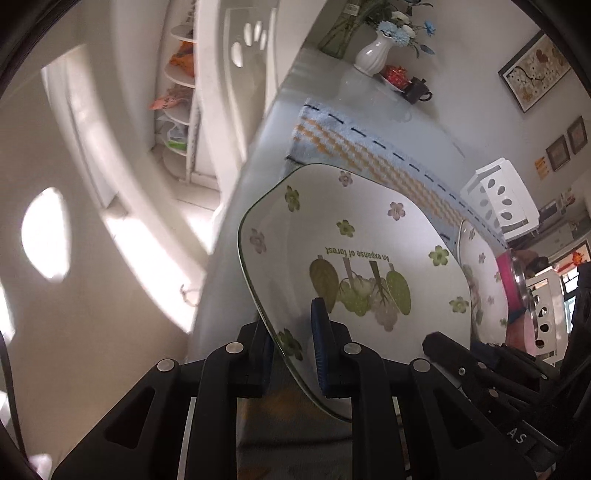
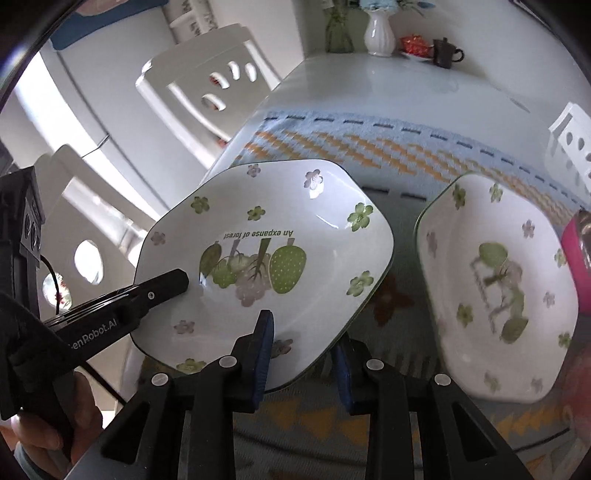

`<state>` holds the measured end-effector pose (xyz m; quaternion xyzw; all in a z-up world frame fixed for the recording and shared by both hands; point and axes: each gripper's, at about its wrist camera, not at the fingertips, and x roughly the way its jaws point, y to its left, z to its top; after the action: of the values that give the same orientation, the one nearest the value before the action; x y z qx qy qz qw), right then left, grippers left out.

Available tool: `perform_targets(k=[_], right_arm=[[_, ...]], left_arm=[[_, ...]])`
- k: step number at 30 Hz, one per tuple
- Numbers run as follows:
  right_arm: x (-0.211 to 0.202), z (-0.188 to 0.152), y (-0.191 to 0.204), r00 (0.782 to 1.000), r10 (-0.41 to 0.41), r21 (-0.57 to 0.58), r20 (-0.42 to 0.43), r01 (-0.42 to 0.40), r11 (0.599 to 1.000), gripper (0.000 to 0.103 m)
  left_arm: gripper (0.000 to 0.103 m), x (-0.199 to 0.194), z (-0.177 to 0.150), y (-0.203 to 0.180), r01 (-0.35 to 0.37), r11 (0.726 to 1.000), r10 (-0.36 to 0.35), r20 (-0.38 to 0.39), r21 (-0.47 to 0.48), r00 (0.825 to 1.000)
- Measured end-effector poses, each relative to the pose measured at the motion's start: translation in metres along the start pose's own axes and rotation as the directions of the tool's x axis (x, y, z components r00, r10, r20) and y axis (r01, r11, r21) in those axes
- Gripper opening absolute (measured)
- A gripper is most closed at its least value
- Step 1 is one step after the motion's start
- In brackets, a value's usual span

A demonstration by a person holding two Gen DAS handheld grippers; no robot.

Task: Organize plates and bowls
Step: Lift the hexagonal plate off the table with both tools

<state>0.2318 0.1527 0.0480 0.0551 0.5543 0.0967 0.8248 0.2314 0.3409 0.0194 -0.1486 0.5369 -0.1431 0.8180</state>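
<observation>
Nearest the cameras, the left tool [image 1: 291,350] is clamped on the near rim of a white plate [image 1: 354,236], one blue pad above the rim and one below. The right tool [image 2: 301,360] straddles the same plate's other near edge, its pads pressed on the rim from both sides. In the right wrist view the left tool's black finger [image 2: 162,286] lies across the plate and bears the lettering "enRobot.AI" (its first letters are hidden). The plate is held tilted above the near edge of the surface [image 2: 388,92]. It reads "An expanse of forest" over green leaves and small flowers. Just beside it a second plate [image 2: 495,284] with the same pattern rests on a blue and orange towel [image 2: 369,144]. At the far edge stand a white vase [image 2: 378,33] and a dark teapot [image 2: 445,53].
</observation>
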Motion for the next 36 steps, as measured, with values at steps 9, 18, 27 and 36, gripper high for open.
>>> perform_targets(k=[9, 18, 27, 36], right_arm=[[0.011, -0.024, 0.006, 0.991, 0.089, 0.044, -0.097, -0.085, 0.995, 0.030], [0.037, 0.005, -0.027, 0.988, 0.088, 0.107, -0.124, -0.075, 0.991, 0.031], [0.015, -0.004, -0.019, 0.991, 0.128, 0.041, -0.028, -0.127, 0.991, 0.030], [-0.011, -0.006, -0.021, 0.994, 0.101, -0.018, 0.038, -0.101, 0.995, 0.029]], left_arm=[[0.015, -0.008, -0.015, 0.025, 0.004, 0.998, -0.005, -0.010, -0.068, 1.000], [0.017, 0.003, -0.004, 0.020, -0.022, 0.999, 0.021, -0.013, -0.031, 1.000], [0.020, -0.019, -0.005, 0.004, 0.049, 0.999, -0.049, 0.026, 0.005, 0.998], [0.020, -0.033, -0.007, -0.009, 0.069, 0.997, -0.072, 0.070, 0.047, 0.995]])
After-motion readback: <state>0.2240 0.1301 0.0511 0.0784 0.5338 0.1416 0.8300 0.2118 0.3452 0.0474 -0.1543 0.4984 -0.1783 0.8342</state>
